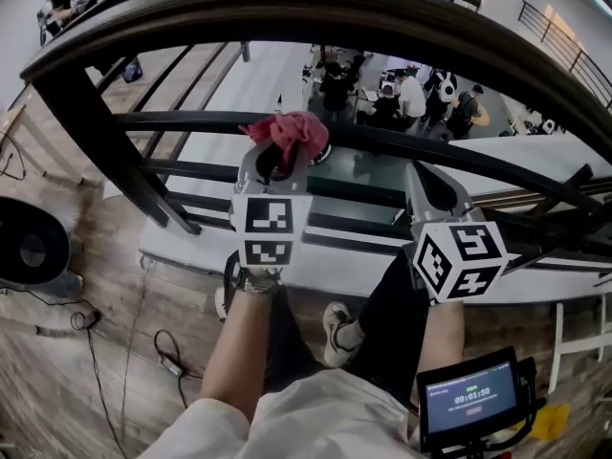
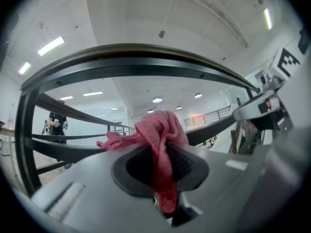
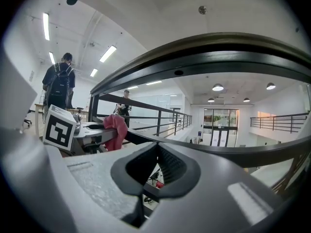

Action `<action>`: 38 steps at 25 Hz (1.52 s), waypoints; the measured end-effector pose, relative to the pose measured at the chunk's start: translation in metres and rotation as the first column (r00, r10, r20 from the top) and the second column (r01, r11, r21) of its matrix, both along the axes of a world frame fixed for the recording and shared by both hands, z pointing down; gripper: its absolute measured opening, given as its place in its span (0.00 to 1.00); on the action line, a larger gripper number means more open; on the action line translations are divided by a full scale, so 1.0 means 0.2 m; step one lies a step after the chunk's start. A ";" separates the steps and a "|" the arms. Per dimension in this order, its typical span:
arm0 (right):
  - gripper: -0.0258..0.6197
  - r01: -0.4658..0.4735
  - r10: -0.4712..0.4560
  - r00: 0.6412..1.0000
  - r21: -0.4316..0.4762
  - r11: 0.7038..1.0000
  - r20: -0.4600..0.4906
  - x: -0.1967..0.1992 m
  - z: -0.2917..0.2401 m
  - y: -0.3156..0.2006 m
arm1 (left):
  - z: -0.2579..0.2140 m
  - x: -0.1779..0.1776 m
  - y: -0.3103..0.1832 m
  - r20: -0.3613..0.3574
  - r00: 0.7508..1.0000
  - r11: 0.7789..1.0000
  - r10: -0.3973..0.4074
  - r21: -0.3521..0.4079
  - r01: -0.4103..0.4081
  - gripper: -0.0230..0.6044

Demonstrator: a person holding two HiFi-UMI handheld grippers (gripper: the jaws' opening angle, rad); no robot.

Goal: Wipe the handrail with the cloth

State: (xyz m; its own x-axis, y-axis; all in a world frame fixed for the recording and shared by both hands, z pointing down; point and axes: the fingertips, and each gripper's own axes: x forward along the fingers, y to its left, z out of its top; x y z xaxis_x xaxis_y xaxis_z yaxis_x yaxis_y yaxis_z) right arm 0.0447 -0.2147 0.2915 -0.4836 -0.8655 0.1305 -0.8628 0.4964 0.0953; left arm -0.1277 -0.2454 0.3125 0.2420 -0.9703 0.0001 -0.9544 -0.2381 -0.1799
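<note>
A dark handrail curves across the top of the head view, with thinner black rails below it. My left gripper is shut on a crumpled pink-red cloth, held at the level of the upper thin rail, below the handrail. In the left gripper view the cloth bulges out from between the closed jaws, under the handrail. My right gripper sits a little to the right, shut and empty, also below the handrail. From the right gripper view, the cloth shows at the left.
A slanted black railing post stands to the left. Cables and a round black device lie on the wooden floor. A small screen hangs at lower right. People are on the floor below; one person stands nearby.
</note>
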 end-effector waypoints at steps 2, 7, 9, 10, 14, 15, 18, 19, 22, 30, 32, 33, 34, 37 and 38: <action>0.04 -0.007 0.007 1.000 -0.004 1.000 -0.007 0.05 0.01 0.02 | 0.00 0.08 -0.01 0.005 1.000 1.000 0.018 -0.002 -0.018 0.15; 0.04 -0.029 0.029 1.000 -0.003 1.000 -0.012 0.22 0.02 0.09 | 0.03 0.35 -0.03 0.023 0.997 0.997 0.080 -0.004 -0.080 0.15; 0.04 -0.045 0.045 0.999 0.004 0.999 -0.007 0.32 0.01 0.11 | 0.03 0.49 -0.03 0.035 0.993 0.994 0.109 0.003 -0.109 0.15; 0.04 -0.054 0.054 0.999 0.008 0.999 -0.004 0.37 0.00 0.13 | 0.03 0.55 -0.03 0.041 0.992 0.993 0.122 0.006 -0.122 0.15; 0.04 -0.086 0.086 0.996 0.020 0.996 0.011 0.54 -0.02 0.16 | 0.07 0.79 -0.04 0.042 0.986 0.986 0.164 -0.005 -0.164 0.15; 0.04 -0.096 0.095 0.995 0.023 0.995 0.015 0.58 -0.02 0.17 | 0.07 0.84 -0.05 0.034 0.985 0.986 0.170 -0.003 -0.169 0.15; 0.04 -0.120 0.119 0.993 0.029 0.992 0.020 0.69 -0.03 0.20 | 0.11 0.95 -0.06 -0.004 0.985 0.984 0.174 -0.022 -0.174 0.15; 0.04 -0.128 0.127 0.992 0.031 0.991 0.020 0.72 -0.04 0.21 | 0.11 0.99 -0.06 -0.011 0.984 0.984 0.178 -0.024 -0.178 0.15; 0.04 -0.154 0.154 0.988 0.034 0.987 0.017 0.83 -0.05 0.24 | 0.07 1.10 -0.06 -0.017 0.980 0.980 0.199 0.002 -0.199 0.15; 0.04 -0.188 0.188 0.982 0.030 0.982 0.000 0.96 -0.05 0.33 | 0.05 1.36 -0.04 -0.036 0.949 0.950 0.313 0.006 -0.313 0.15; 0.04 -0.191 0.191 0.982 0.033 0.981 -0.004 0.98 -0.04 0.35 | 0.06 1.39 0.01 -0.042 0.944 0.944 0.329 0.007 -0.328 0.15; 0.04 -0.192 0.192 0.981 0.034 0.981 -0.005 0.99 -0.03 0.37 | 0.07 1.39 0.04 -0.042 0.942 0.943 0.334 0.009 -0.334 0.15; 0.04 -0.194 0.194 0.981 0.035 0.980 -0.003 1.00 -0.04 0.38 | 0.07 1.40 0.07 -0.040 0.940 0.941 0.339 0.011 -0.339 0.15; 0.04 -0.196 0.196 0.981 0.040 0.980 0.006 1.01 -0.06 0.43 | 0.06 1.38 0.19 -0.024 0.937 0.937 0.349 0.025 -0.348 0.15; 0.04 -0.194 0.194 0.981 0.042 0.980 0.008 1.00 -0.06 0.45 | 0.05 1.35 0.24 -0.022 0.938 0.938 0.347 0.033 -0.346 0.15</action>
State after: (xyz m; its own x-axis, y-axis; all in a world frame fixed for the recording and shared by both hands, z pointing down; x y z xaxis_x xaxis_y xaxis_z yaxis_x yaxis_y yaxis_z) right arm 0.2451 -0.1249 0.2789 -0.3066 -0.9476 0.0899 -0.9426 0.3154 0.1095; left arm 0.1425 -0.1980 0.3229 0.5624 -0.8260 -0.0373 -0.8185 -0.5498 -0.1665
